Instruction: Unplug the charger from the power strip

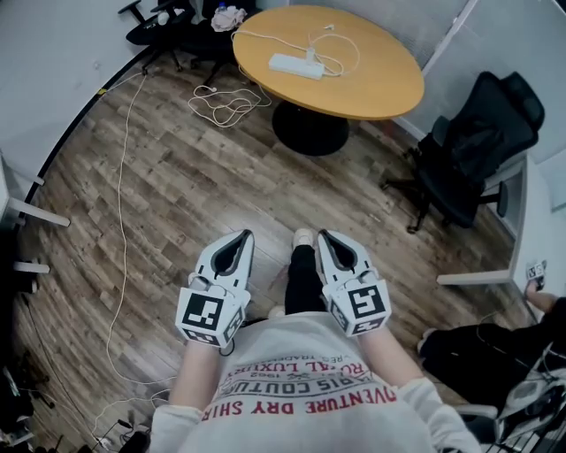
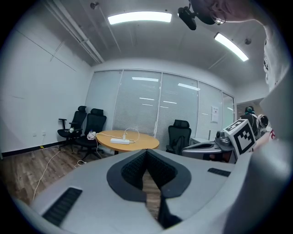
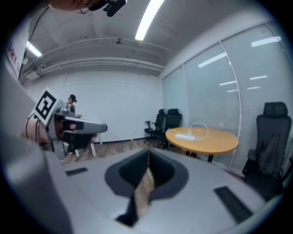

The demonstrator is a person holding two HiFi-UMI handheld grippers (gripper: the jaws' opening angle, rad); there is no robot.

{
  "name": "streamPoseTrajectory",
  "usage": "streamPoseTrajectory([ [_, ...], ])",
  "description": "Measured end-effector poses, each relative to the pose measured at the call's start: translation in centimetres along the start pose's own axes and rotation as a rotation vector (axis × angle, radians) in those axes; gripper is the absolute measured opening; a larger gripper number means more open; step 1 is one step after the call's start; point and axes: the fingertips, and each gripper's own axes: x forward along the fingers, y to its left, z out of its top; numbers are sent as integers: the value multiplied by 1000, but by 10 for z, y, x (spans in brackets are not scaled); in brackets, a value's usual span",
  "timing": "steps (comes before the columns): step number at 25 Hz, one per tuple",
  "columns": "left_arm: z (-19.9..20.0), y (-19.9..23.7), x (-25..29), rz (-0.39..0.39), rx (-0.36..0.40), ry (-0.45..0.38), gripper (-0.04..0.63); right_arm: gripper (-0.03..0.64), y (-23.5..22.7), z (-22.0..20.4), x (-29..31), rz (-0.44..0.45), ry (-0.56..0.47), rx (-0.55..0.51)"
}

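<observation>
A white power strip (image 1: 296, 65) lies on the round wooden table (image 1: 371, 84) at the far end of the room, with a small white charger (image 1: 311, 56) plugged into it and a white cable looping beside it. My left gripper (image 1: 245, 235) and right gripper (image 1: 323, 235) are side by side close to my body, far from the table, both shut and empty. The left gripper view shows the power strip (image 2: 120, 141) small in the distance beyond the closed jaws. The right gripper view also shows the power strip (image 3: 183, 136), on the table (image 3: 206, 142).
Wooden floor lies between me and the table. A black office chair (image 1: 478, 146) stands at the right and more black chairs (image 1: 168, 26) at the far left. A coiled white cable (image 1: 225, 104) lies on the floor by the table. A white desk edge (image 1: 482, 277) sits near right.
</observation>
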Motion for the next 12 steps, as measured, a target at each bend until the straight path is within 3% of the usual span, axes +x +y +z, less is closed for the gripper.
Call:
streamPoseTrajectory([
  [6,5,26,62,24,-3,20,34,29,-48,12,57,18,14,-24],
  [12,36,62,148,55,21,10,34,29,-118,53,128,15,-8,-60],
])
